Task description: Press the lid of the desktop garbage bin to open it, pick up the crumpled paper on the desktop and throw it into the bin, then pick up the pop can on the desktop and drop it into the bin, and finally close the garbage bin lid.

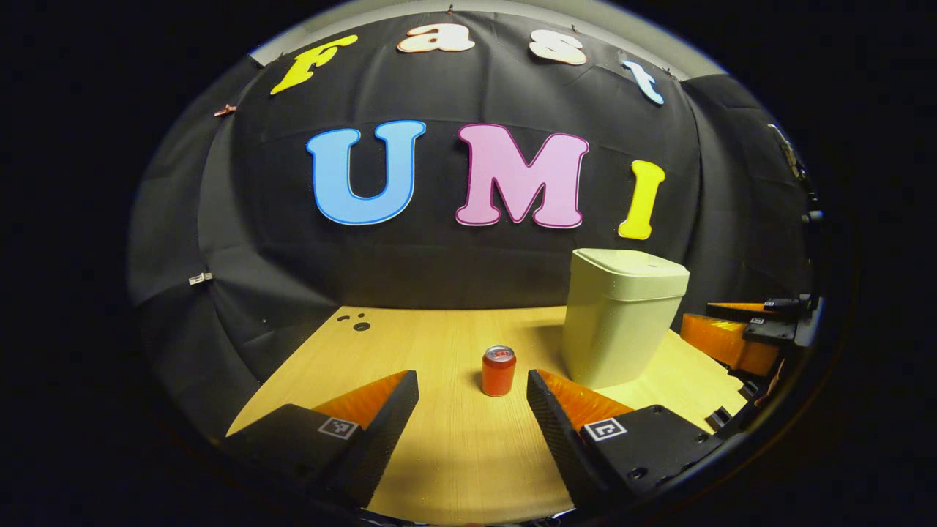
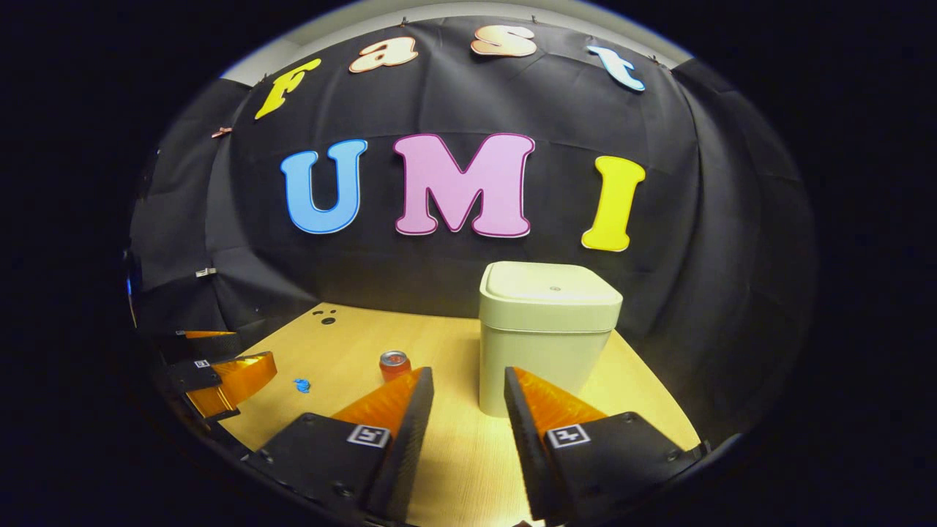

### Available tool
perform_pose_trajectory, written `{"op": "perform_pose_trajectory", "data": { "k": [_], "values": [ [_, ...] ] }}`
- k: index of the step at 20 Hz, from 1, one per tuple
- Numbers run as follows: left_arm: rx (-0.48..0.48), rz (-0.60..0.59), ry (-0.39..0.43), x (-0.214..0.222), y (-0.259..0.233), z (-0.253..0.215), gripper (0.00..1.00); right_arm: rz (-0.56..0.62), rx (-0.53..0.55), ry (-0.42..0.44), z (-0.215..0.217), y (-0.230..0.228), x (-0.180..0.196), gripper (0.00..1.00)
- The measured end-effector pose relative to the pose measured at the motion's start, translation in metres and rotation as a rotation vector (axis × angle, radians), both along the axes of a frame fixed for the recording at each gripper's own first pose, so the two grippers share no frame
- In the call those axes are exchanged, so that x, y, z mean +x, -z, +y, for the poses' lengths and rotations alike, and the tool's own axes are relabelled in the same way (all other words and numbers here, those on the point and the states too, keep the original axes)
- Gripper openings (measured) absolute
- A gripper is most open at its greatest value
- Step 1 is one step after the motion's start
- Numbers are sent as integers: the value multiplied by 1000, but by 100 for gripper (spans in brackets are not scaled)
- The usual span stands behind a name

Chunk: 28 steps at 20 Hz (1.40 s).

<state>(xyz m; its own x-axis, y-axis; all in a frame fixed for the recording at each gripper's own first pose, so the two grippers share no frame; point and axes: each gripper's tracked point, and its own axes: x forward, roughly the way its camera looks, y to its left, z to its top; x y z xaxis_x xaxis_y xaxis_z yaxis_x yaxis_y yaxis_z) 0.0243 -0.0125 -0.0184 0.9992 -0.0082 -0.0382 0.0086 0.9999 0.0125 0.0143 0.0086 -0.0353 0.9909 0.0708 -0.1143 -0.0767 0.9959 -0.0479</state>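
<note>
The garbage bin (image 2: 549,340), a pale, smooth, boxy plastic container with rounded corners, stood upright on the wooden bench (image 2: 454,454), its flat lid (image 2: 550,287) closed. It stood directly ahead of the right gripper (image 2: 468,391), just beyond the fingertips and slightly to their right, so this gripper looked the nearer one for pressing the lid. Its jaws were apart and held nothing. In the left gripper view, the left gripper (image 1: 472,395) also hung with its jaws apart and empty, pointing at the pop can (image 1: 498,371), a small red metal cylinder standing upright just ahead. A small blue crumpled paper (image 2: 301,385) lay on the bench left of the can.
</note>
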Motion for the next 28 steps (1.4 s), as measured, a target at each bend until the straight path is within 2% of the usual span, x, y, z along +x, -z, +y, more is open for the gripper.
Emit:
{"op": "perform_pose_trajectory", "data": {
  "k": [1, 2, 3, 4, 5, 8, 16, 17, 18, 24, 28],
  "values": [
    [-3, 0, -4, 0, 0, 1, 95, 6, -4, -3, 0, 2, 0, 53],
    [-8, 2, -7, 0, 2, 2, 96, 12, -7, -5, 0, 3, -1, 48],
    [-12, 5, -9, 0, 2, 3, 96, 25, -4, -5, 0, 5, 1, 35],
    [-16, 9, -11, 1, 5, 3, 96, 58, 7, -3, -1, 12, -1, 31],
    [-19, 13, -12, 1, 5, 3, 96, 87, 21, -11, 0, 19, 3, 20],
    [-18, 25, -8, 3, 11, -1, 96, 100, 33, -4, -3, 21, -1, 6],
    [-11, 46, 5, 6, 18, -10, 96, 94, 47, -92, 8, 14, -7, 5],
    [-10, 51, 4, 6, 19, -10, 99, 94, 54, -106, 11, 11, -7, 5],
    [-11, 52, 6, 7, 20, -10, 96, 87, 47, -111, 12, 7, -6, 5],
    [-13, 55, -16, 13, 21, -11, 96, 62, 23, -140, 13, -10, 14, 5],
    [-27, 57, -52, 21, 23, -8, 96, 38, 11, -127, -6, -29, 40, 5]
  ]
}}
